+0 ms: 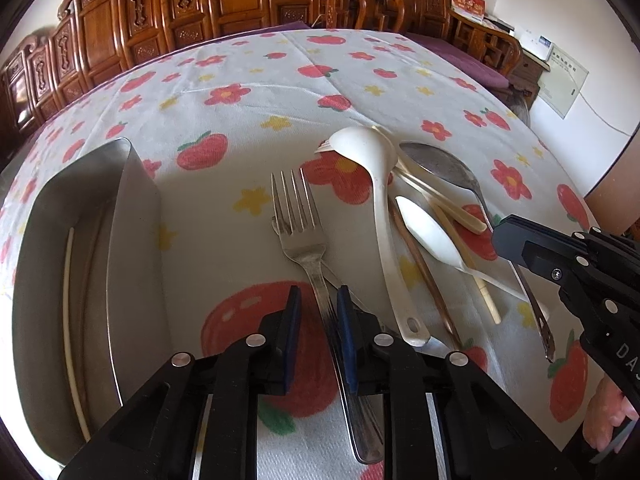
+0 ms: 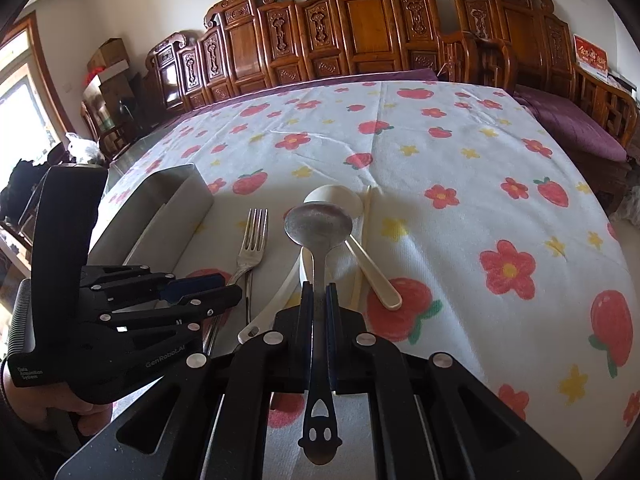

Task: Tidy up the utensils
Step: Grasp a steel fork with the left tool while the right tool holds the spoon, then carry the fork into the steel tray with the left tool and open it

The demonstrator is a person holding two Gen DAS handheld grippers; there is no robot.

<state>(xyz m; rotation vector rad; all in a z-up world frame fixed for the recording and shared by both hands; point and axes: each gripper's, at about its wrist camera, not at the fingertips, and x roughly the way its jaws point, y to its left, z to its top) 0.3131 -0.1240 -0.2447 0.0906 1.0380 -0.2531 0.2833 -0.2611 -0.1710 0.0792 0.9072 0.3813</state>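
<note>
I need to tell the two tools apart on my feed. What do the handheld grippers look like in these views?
Both are matte black plastic linkage frames with round silver pivot pins. The left gripper has dark blue pads inside its fingers; its body carries white "GenRobot.AI" and "Data Acquisition System" lettering and a ribbed edge. The right gripper looks alike, with white letters "DA" on its side. No cables or sleeves show.

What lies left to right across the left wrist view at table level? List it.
Metal tray → fork → white ladle → metal spoon → right gripper.
</note>
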